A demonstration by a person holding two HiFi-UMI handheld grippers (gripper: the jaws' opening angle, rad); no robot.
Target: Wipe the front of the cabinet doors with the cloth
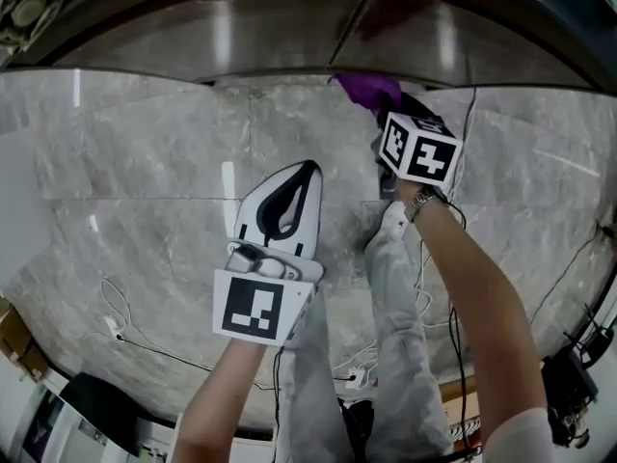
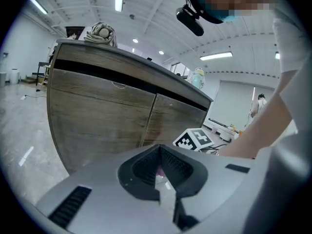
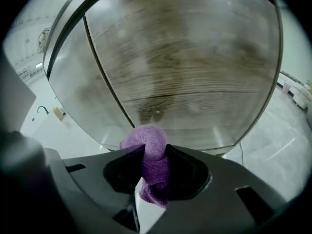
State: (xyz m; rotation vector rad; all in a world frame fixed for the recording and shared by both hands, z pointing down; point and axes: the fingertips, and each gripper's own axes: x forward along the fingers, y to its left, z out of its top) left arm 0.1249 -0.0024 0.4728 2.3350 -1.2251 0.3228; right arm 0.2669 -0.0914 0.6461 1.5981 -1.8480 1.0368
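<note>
A purple cloth [image 3: 152, 152] is bunched between the jaws of my right gripper [image 3: 148, 147], which is shut on it. In the head view the cloth [image 1: 369, 90] pokes out toward the bottom of the wooden cabinet doors [image 1: 289, 32], close to the seam between two doors [image 3: 105, 77]. The right door front [image 3: 195, 62] fills the right gripper view, with the cloth just short of its lower edge. My left gripper [image 1: 307, 169] hangs back over the floor, jaws closed with nothing in them. Its own view shows the cabinet doors [image 2: 107, 116] from the side.
The floor is grey marble tile [image 1: 145, 181]. Thin cables [image 1: 125, 326] trail across it near my feet, and more cables [image 1: 463, 162] run by the right arm. A dark bag [image 1: 92, 408] lies at lower left. Objects sit on the cabinet top [image 2: 100, 33].
</note>
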